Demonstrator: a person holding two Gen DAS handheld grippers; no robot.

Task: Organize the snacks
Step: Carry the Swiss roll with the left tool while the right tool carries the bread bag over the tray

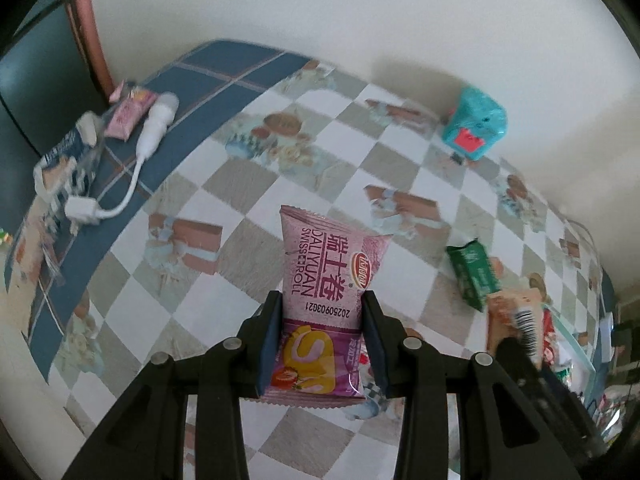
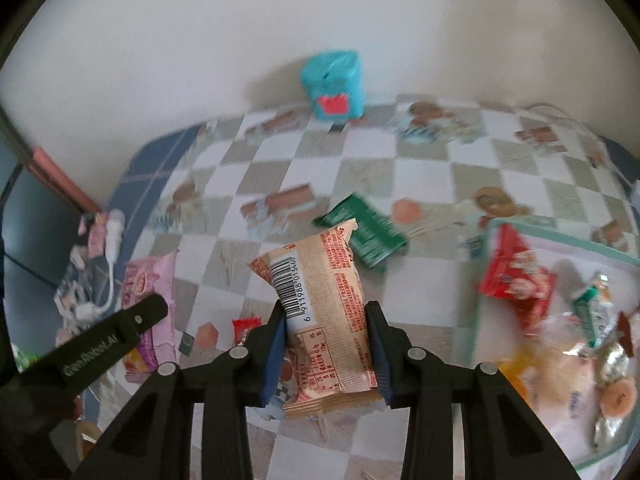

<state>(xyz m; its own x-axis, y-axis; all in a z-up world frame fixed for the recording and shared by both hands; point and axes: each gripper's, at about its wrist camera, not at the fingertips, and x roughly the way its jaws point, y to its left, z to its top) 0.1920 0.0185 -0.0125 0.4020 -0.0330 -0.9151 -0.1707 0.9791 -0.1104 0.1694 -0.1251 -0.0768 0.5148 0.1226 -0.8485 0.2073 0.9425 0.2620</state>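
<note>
right wrist view: beige snack packet (image 2: 320, 316) between the right tool's (image 2: 326, 316) pads

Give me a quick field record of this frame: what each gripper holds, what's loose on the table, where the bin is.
left gripper: shut on pink Swiss roll packet
right gripper: shut on beige barcode packet
loose on tablecloth: green packet
clear bin: right of right gripper, holds red packet and other snacks
by wall: teal box
</note>
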